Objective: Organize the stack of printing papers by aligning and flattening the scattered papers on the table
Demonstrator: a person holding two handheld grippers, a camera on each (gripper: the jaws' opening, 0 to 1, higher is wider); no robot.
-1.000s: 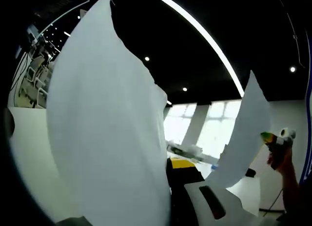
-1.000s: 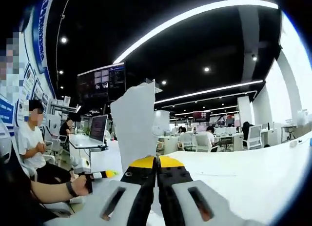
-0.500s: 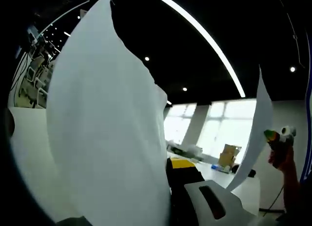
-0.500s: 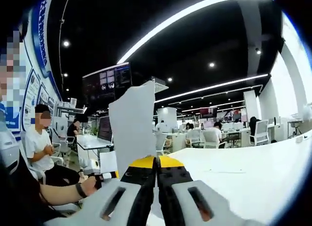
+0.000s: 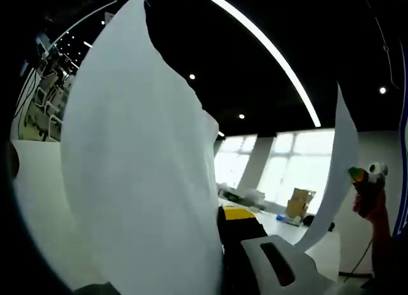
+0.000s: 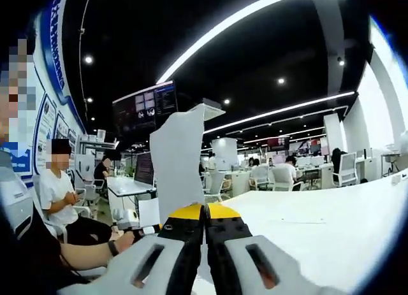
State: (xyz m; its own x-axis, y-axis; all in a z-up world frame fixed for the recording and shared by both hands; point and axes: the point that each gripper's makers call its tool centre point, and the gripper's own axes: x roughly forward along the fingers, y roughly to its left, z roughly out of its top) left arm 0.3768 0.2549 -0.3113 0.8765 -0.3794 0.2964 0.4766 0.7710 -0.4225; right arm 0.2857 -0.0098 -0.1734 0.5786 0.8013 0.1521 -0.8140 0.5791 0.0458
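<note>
A large white paper sheet (image 5: 134, 174) stands upright close to the camera in the left gripper view. My left gripper (image 5: 224, 239) is shut on its lower edge, and the sheet hides the left jaw. Further right, a second curved white sheet (image 5: 339, 180) shows nearly edge-on, held from below by my right gripper (image 5: 366, 175) with a hand under it. In the right gripper view my right gripper (image 6: 204, 213) is shut on a white sheet (image 6: 177, 160) that rises upright from its yellow tips. My left gripper (image 6: 141, 230) shows low at the left, held by a hand (image 6: 121, 242).
A white table (image 6: 331, 234) stretches right of the jaws. A person (image 6: 60, 196) sits at the left near a desk with a laptop (image 6: 143, 171). A wall screen (image 6: 145, 107) hangs behind. Windows and a cardboard box (image 5: 296, 202) lie far off.
In the left gripper view the far sheet has turned from broad-side to nearly edge-on. The right gripper view has tilted a little; both grippers keep hold of their paper.
</note>
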